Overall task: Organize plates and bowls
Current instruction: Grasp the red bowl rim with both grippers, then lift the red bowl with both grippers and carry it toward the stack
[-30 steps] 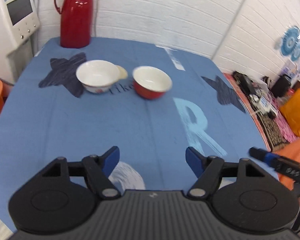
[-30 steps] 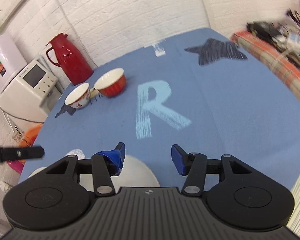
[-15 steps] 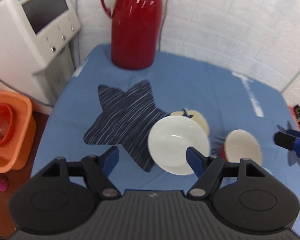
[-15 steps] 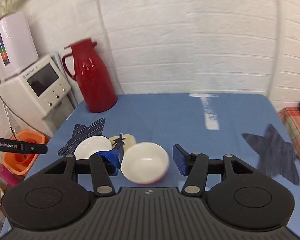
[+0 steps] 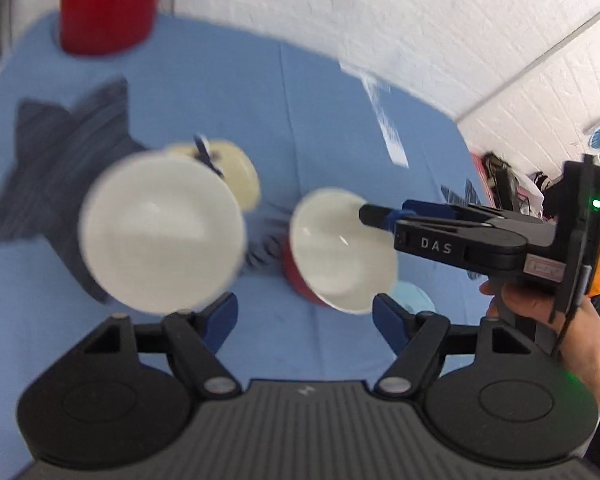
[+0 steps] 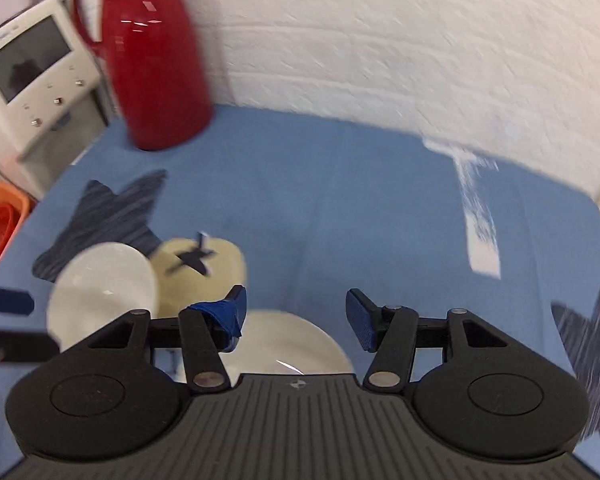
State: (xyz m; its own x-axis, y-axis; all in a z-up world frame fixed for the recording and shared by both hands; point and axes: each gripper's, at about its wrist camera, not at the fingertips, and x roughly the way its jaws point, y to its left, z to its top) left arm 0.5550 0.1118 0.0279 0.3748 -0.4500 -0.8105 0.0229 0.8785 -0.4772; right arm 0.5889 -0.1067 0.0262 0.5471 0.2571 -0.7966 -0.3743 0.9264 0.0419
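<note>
White bowl (image 5: pixel 159 232) just ahead of left gripper (image 5: pixel 304 316), jaws apart | red bowl (image 5: pixel 340 252) beneath right gripper (image 6: pixel 293 314), jaws spread, empty

The letters "DAS" stand in pale print on the black side of the right gripper (image 5: pixel 376 216), seen from the left wrist view. Farther back on the same gripper body sits a small red label (image 5: pixel 544 267), its print too blurred to read. The white appliance (image 6: pixel 39 80) carries a line of blue lettering along its top edge, also unreadable.
</note>
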